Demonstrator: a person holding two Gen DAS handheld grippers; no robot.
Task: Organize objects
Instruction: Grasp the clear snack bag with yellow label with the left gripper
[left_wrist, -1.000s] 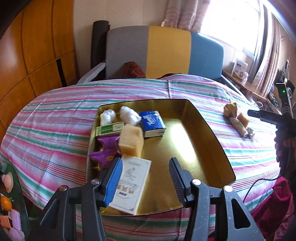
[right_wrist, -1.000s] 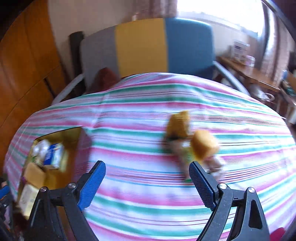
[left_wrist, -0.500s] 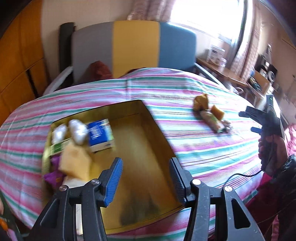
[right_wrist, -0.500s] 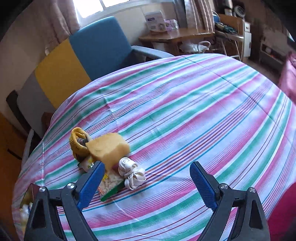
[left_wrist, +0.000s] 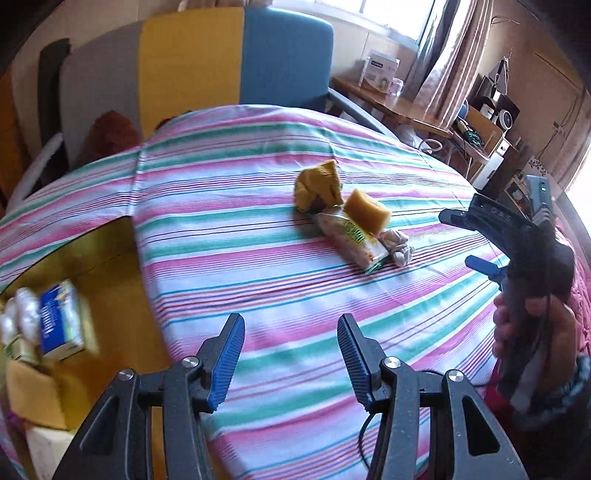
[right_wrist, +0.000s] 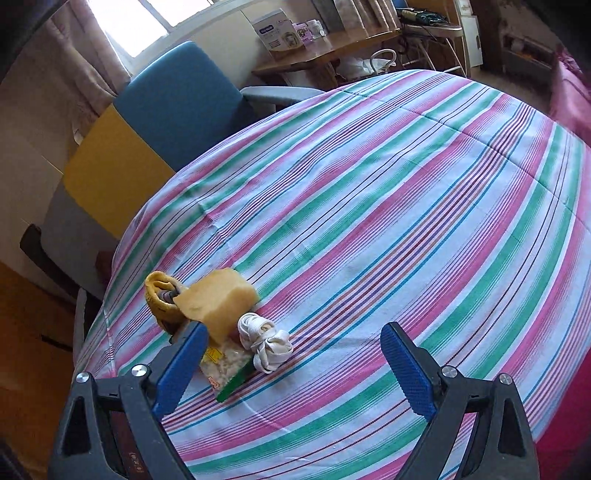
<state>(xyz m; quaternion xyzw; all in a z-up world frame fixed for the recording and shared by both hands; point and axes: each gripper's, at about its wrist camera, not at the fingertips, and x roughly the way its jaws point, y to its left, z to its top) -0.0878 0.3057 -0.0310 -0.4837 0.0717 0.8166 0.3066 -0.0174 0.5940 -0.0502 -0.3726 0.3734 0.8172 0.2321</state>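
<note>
left tongs (left_wrist: 291, 354) standing half open, gripping nothing | right tongs (right_wrist: 291, 363) gaping wide, empty, nearing the pile | sponge (right_wrist: 218, 295), snack packet (left_wrist: 351, 240), white cord (right_wrist: 264, 341), yellow cloth (left_wrist: 317, 184) lying mid-tabletop (right_wrist: 406, 221), waiting | gold tray (left_wrist: 110, 266) at left edge holding several items; part done

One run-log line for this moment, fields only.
left gripper: open, empty | right gripper: open, empty | sponge, snack packet, white strap: on tablecloth | gold tray: part-filled

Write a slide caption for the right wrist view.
Open right tool over striped tablecloth, beside a small pile: yellow sponge, snack packet, white cord bundle.
</note>
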